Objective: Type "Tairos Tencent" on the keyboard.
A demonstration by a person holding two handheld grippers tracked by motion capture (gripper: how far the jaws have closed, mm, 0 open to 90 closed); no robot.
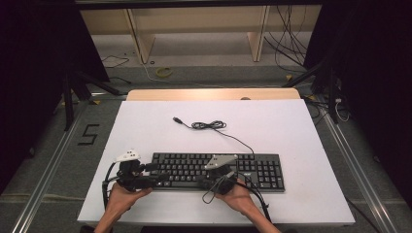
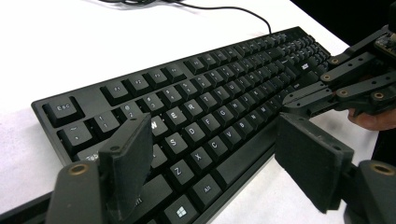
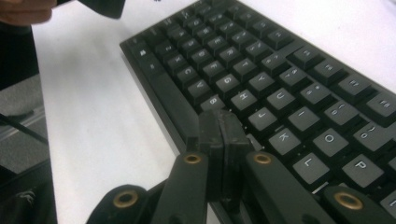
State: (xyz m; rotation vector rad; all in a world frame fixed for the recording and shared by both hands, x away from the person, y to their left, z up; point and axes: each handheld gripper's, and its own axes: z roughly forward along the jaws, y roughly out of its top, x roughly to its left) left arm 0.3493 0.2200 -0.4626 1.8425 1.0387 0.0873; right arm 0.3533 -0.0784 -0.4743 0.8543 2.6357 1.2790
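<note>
A: Looking at the keyboard (image 1: 217, 171) first, where is it?

B: It lies flat on the white table (image 1: 145, 121), near the person's edge, with its long side along that edge. All places I give from the keyboard. Its black cable (image 1: 209, 125) leaves the far edge and makes a small coil beyond it, on the white surface.

A: And the left gripper (image 1: 154, 180)?

B: It is at the keyboard's left end, held by the left hand (image 1: 121, 196). Its jaws stand wide apart. In the left gripper view one pad (image 2: 128, 161) hangs over the letter keys near W and S, the other pad (image 2: 310, 161) is off the front edge, over the white surface. The front edge of the keyboard passes between them. I cannot tell if the pads touch anything.

A: The right gripper (image 1: 206, 180)?

B: It is at the front edge, around the middle of the keyboard, in the right hand (image 1: 240, 196). Its jaws are pressed fully together, with nothing between them. In the right gripper view the joined tips (image 3: 220, 122) sit above the bottom letter row, just beside the B and H keys. Whether they press a key I cannot say.

A: Are the two grippers close?

B: Near each other, but apart; both are along the same front edge.
</note>
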